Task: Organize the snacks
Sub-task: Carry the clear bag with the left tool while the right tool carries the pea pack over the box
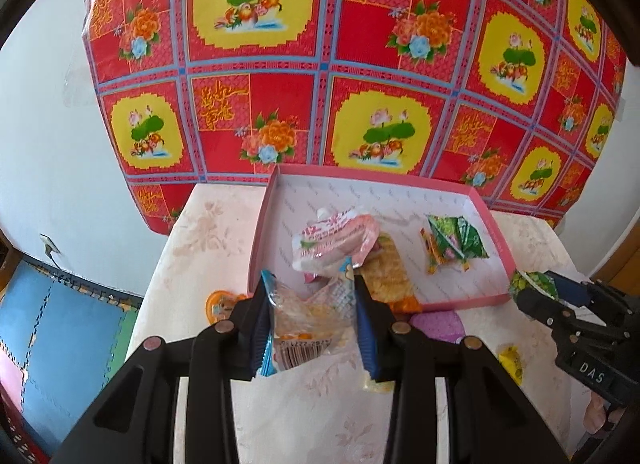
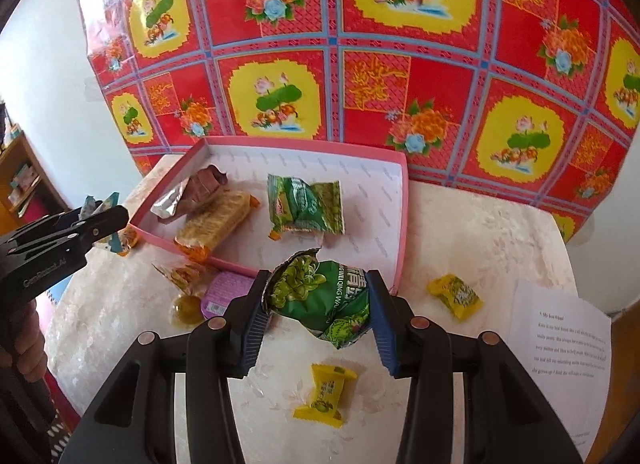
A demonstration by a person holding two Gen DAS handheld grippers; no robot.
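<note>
A: What has the left gripper [image 1: 310, 296] got?

B: Its jaws are nearly closed, the blue pads pinching a clear packet [image 1: 308, 324] with a barcode on its near end. The packet hangs above the table [image 1: 224, 232], just this side of the pink tray [image 1: 260, 224].

A: And the right gripper [image 2: 318, 296]?

B: Its jaws stand partly apart, clamped on the sides of a green bag [image 2: 320, 300], which is crumpled and held over the table at the tray's near edge.

A: What lies in the tray?

B: A pale pink pack [image 1: 336, 240] rests on an orange wafer bar [image 1: 390, 276], and a green packet [image 1: 456, 244] sits apart on the white floor of the tray.

A: And outside it?

B: Two yellow candies [image 2: 326, 396] lie on the table near the right gripper, one just below it, the other [image 2: 454, 296] to its right. A purple pack [image 2: 226, 294] and an amber jelly cup [image 2: 188, 308] lie beside the tray's near wall. A printed sheet [image 2: 560, 348] sits at the table's right edge.
</note>
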